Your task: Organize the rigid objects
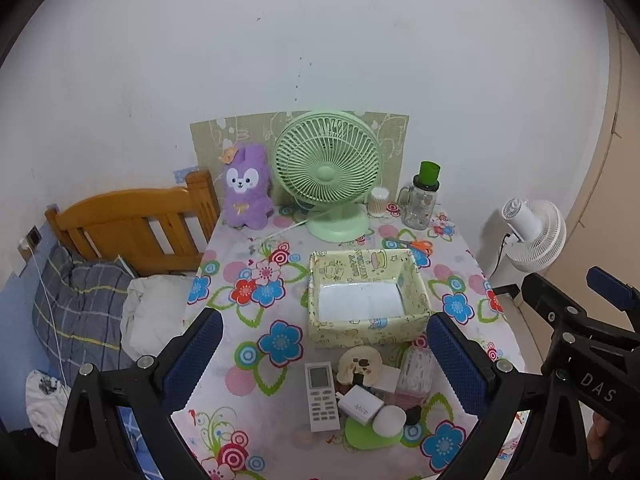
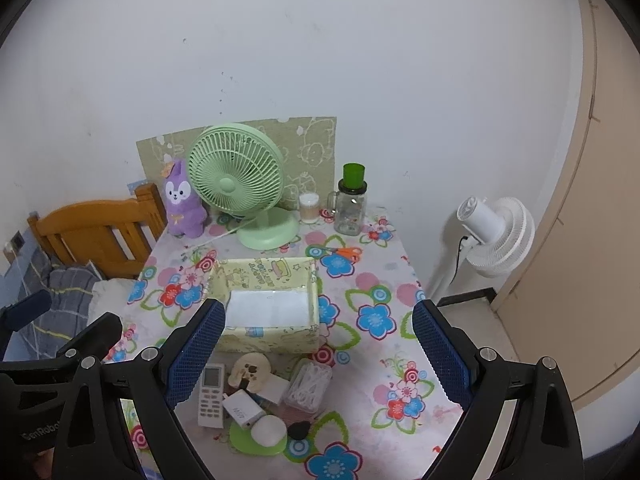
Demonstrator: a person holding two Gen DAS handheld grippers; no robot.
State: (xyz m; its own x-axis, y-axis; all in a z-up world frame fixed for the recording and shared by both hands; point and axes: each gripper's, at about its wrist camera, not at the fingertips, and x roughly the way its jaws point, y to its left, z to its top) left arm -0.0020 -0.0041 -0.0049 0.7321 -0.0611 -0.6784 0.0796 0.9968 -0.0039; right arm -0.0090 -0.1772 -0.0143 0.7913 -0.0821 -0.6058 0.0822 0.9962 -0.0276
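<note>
Plastic remote [image 1: 322, 396], light, stiff, best gripped across its long edges; both tools [image 1: 324, 364] [image 2: 316, 352] were released, empty.

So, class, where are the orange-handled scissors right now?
The scissors lie flat on the floral tablecloth behind the box's right corner, in front of the glass jar mug; both views show them.

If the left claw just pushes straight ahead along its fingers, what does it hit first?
Most likely the yellow patterned box: it sits mid-frame between the open fingers of the left claw. The remote and the small clutter pile lie nearer but lower, so a steeper path would meet those first; depth is unclear.
</note>
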